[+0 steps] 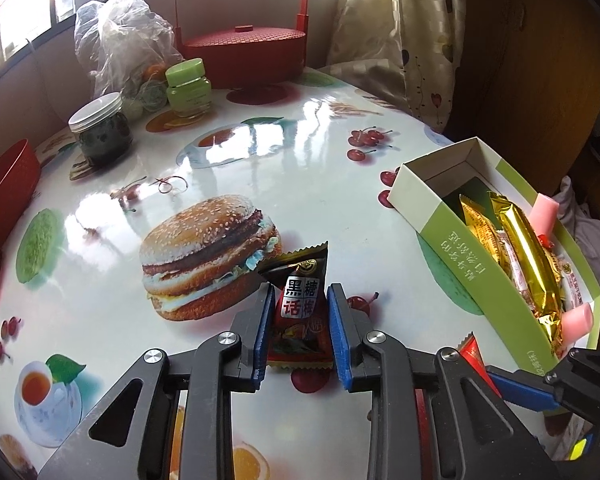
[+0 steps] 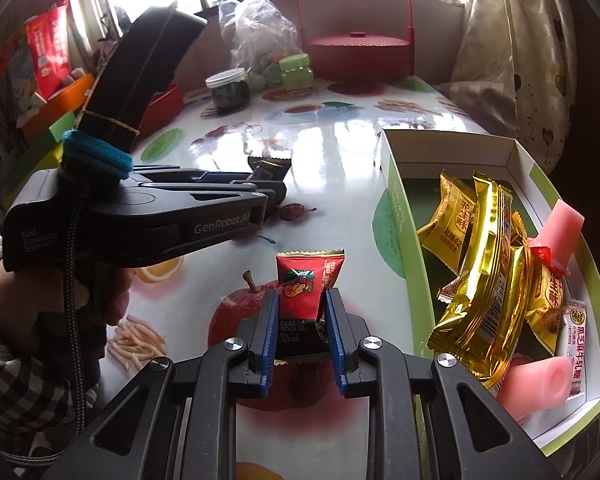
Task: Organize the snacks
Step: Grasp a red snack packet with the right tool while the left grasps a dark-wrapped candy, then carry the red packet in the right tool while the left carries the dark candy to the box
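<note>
Two candies gripped, one in each gripper, with the box at right already part full.
Left view: left gripper [image 1: 298, 312] clamps a black-and-red candy [image 1: 296, 300] over the glossy printed table [image 1: 300, 152]. Right view: right gripper [image 2: 302, 316] pinches a red candy [image 2: 306, 286]; the box [image 2: 396, 208] holds gold packets [image 2: 484, 264], and windows stand far behind.
</note>
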